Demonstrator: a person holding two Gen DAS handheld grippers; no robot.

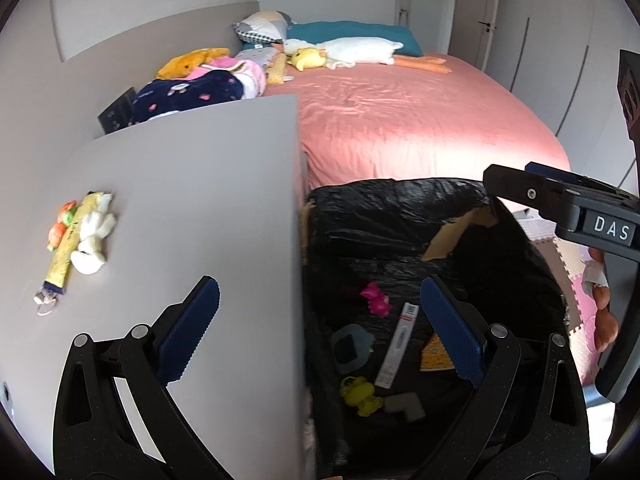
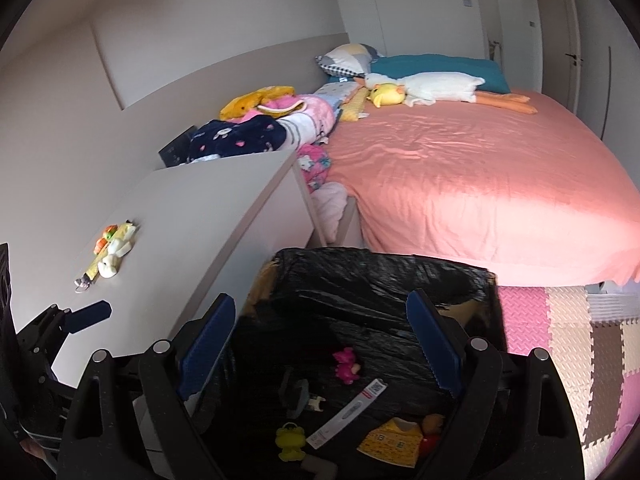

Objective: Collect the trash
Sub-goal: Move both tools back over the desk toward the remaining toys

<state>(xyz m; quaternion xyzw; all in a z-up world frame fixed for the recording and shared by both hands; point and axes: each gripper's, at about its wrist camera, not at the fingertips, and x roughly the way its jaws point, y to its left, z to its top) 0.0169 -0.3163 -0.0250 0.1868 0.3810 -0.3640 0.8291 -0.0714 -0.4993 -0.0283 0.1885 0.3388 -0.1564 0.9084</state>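
Both the left gripper [image 1: 320, 332] and the right gripper [image 2: 320, 344] hang with jaws released and empty over the black-lined bin [image 1: 400, 216], which already holds several small items. One plush keychain [image 1: 80, 236] remains on the tabletop [image 1: 200, 184], far left of the jaws.

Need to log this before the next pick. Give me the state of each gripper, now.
Left gripper: open, holding nothing, above the trash bin.
Right gripper: open, holding nothing, above the same bin.
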